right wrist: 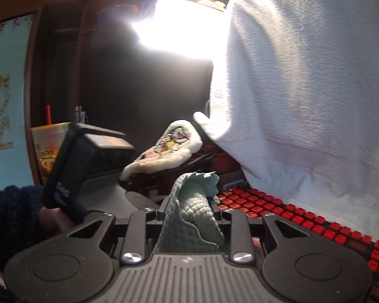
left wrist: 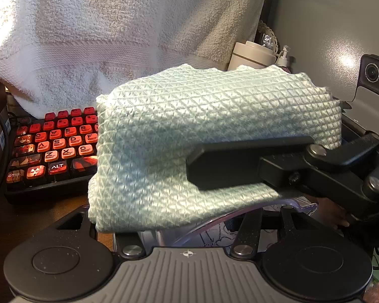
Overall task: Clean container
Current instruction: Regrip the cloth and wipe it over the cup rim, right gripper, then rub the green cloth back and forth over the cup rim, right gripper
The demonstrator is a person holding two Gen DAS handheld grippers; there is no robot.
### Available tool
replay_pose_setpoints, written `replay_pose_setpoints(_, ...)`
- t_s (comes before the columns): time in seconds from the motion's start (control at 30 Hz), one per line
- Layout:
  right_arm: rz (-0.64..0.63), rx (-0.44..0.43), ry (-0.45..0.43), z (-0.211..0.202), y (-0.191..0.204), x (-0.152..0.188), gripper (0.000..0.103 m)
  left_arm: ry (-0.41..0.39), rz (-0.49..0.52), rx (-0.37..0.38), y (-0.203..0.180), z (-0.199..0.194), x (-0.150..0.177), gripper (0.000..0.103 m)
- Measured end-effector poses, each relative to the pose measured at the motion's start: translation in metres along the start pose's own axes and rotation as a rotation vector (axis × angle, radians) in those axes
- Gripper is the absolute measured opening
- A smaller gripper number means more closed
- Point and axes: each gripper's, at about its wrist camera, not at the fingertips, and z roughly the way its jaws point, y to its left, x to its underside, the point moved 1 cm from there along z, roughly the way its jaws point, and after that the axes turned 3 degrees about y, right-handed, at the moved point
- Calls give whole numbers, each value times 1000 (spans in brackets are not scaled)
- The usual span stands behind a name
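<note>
Left wrist view: the right claw [left wrist: 240, 166] comes in from the right, clamped on a pale green cloth [left wrist: 214, 136] lying over a clear container [left wrist: 285, 208] near the lens; the left claw's own jaws are hidden under the cloth, so I cannot tell their state. A red keyboard [left wrist: 50, 151] sits left on the desk. Right wrist view: right claw [right wrist: 190, 212] pinches the cloth [right wrist: 194, 209]. Best press flat, wiping evenly.

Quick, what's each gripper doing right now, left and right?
Left gripper: its fingers are hidden under the cloth, so open or shut cannot be told; a clear container edge shows there.
Right gripper: shut on the cloth.
</note>
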Motion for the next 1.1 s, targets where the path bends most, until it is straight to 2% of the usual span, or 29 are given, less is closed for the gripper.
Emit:
replay_pose_setpoints(0.17,-33,8,1,2,0,0,26,0,0,1,-1,0,0,51)
replay_pose_setpoints(0.37,-5,126,8,6,-21,-2,26,0,2,0,-2,1,-1,51)
replay_pose_setpoints(0.57,45,171,6,3,-37,-1,26,0,3,0,-2,1,0,51)
replay_pose_setpoints(0.67,44,168,4,3,-32,-1,28,0,-1,3,-1,1,0,51)
replay_pose_setpoints(0.77,30,85,-2,0,-22,0,28,0,-2,3,0,1,0,51)
replay_pose_setpoints(0.97,-17,-5,6,1,1,-2,28,0,-1,2,0,2,-1,51)
replay_pose_setpoints(1.1,-35,10,5,2,-1,-2,27,1,0,0,-1,2,0,51)
